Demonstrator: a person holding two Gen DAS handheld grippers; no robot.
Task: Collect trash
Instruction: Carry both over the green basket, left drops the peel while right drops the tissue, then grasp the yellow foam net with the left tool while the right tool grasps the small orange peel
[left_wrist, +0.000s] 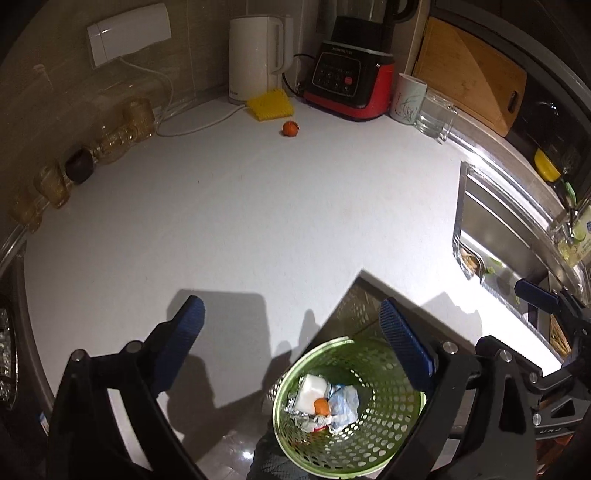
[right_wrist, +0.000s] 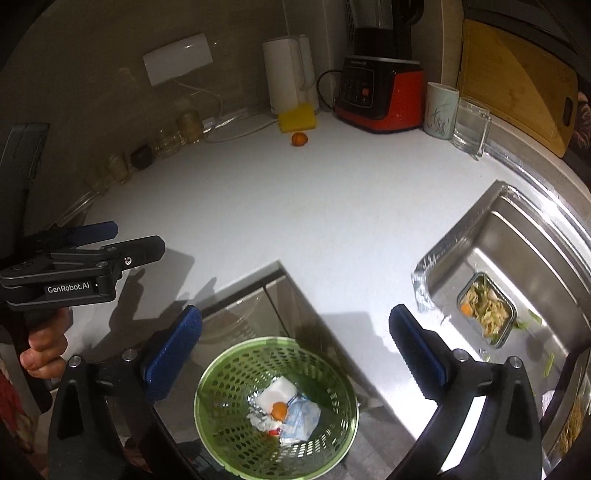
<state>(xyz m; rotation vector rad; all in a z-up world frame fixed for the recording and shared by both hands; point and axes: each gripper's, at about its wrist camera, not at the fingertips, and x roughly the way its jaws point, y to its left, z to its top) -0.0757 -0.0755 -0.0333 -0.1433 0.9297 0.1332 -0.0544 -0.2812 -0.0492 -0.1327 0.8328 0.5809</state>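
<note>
A green perforated trash basket (left_wrist: 384, 432) (right_wrist: 332, 376) stands on the floor below the counter's inner corner. It holds foil, crumpled white and blue wrappers (right_wrist: 301, 415) and a small orange piece (right_wrist: 279, 408) (left_wrist: 321, 405). One small orange piece of trash (left_wrist: 290, 128) (right_wrist: 299, 139) lies on the white counter far back, in front of a yellow pad (left_wrist: 270, 104). My left gripper (left_wrist: 291, 332) is open and empty above the counter edge and basket; it also shows in the right wrist view (right_wrist: 122, 236). My right gripper (right_wrist: 295, 339) is open and empty over the basket.
A white kettle (left_wrist: 255, 55), a red and black blender (left_wrist: 351, 81), a mug (left_wrist: 410, 96) and a glass (left_wrist: 436, 114) line the back wall. Jars (left_wrist: 122, 129) stand along the left. A steel sink (right_wrist: 517, 258) at the right holds a container of food scraps (right_wrist: 485, 308).
</note>
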